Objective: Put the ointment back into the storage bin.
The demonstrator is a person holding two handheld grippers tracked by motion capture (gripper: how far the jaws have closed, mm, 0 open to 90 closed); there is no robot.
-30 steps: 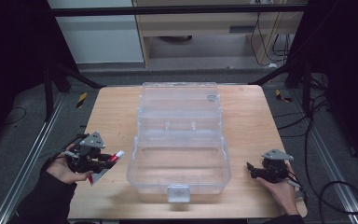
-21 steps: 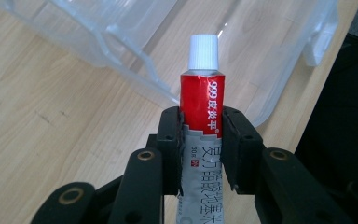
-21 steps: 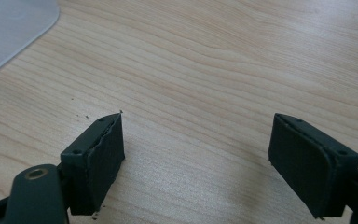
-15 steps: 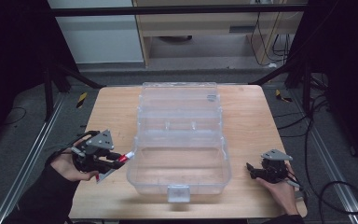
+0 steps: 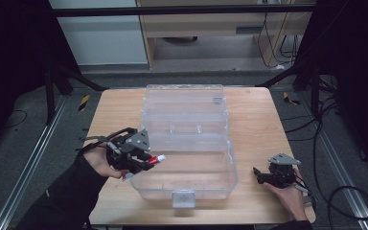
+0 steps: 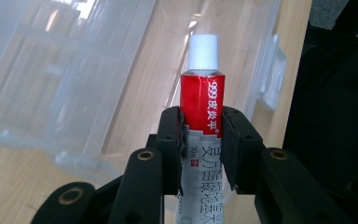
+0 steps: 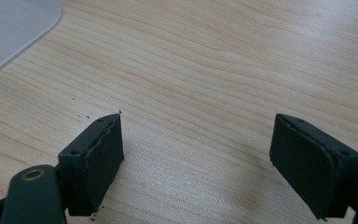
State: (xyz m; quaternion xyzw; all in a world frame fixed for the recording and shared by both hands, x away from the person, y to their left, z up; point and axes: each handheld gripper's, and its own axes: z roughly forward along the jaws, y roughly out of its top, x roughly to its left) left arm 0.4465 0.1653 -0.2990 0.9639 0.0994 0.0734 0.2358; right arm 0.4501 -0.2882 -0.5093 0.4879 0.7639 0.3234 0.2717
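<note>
So the left hand-held gripper is pinching a red and white tube around its middle, white cap poking out past the jaws toward 3 o'clock, right at the left wall of the clear plastic box. Over at 4 o'clock the right hand-held gripper sits on the worktop, jaws spread, nothing in them. Looks to me like the drop-off step: next it needs to clear the rim, get over the open tub, then let go.
</note>
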